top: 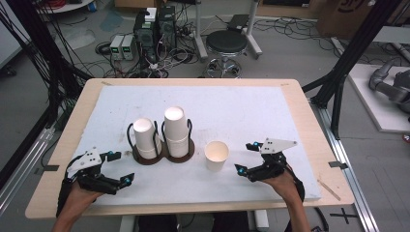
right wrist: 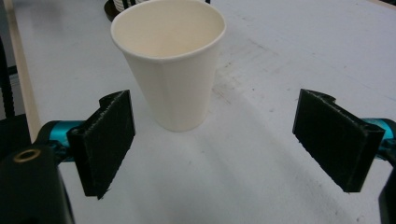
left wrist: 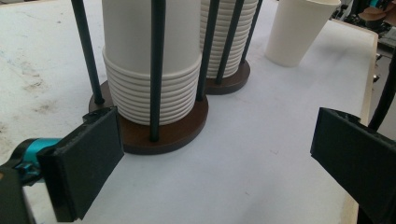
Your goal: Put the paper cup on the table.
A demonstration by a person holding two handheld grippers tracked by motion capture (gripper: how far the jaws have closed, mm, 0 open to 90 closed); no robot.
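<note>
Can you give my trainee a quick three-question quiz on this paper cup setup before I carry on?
1. True or false: the single upright white paper cup stands mouth up on the white table mat, clear of both jaws of the right gripper.
2. Which stack is taller in the high view: A, the left stack of upside-down white paper cups, or B, the right stack of upside-down white paper cups?
3. Fill in: the left gripper has its jaws ____, beside the round dark brown wooden base with black rods.

Key: 1 true; 2 B; 3 open.
</note>
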